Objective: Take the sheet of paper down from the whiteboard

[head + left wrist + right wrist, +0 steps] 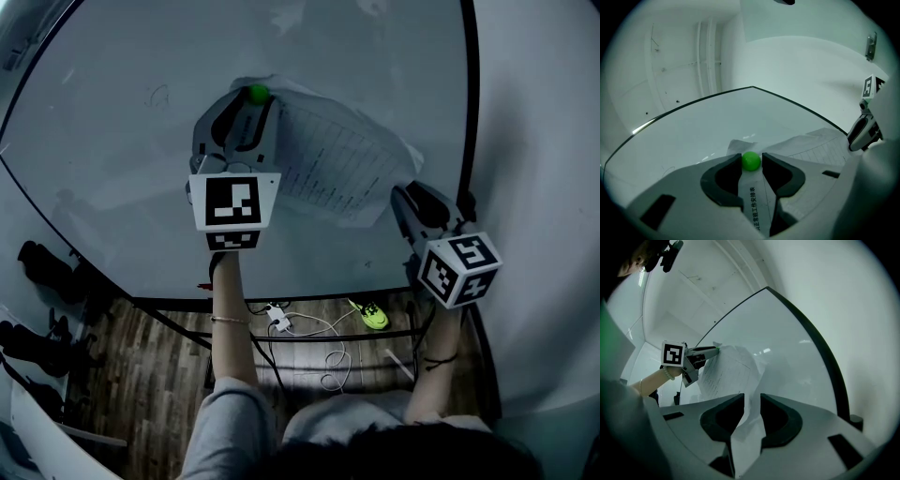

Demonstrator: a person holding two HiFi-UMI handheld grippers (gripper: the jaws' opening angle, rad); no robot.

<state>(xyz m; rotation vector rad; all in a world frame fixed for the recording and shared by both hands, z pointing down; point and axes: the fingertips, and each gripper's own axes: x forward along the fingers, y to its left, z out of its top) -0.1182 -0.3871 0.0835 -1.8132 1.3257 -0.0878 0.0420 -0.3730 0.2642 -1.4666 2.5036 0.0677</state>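
My left gripper (752, 158) has its jaws closed on the small round green magnet (751, 161) pinning the top corner of the printed white paper sheet (727, 373). My right gripper (752, 401) pinches that sheet's crumpled lower corner. The sheet hangs against the glossy white whiteboard (112, 150).

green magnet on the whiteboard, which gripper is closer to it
Left. The left gripper has the green magnet between its jaws; the right gripper pinches the sheet of paper at its far lower corner.

Green magnet (751, 161), white printed paper (328, 159)
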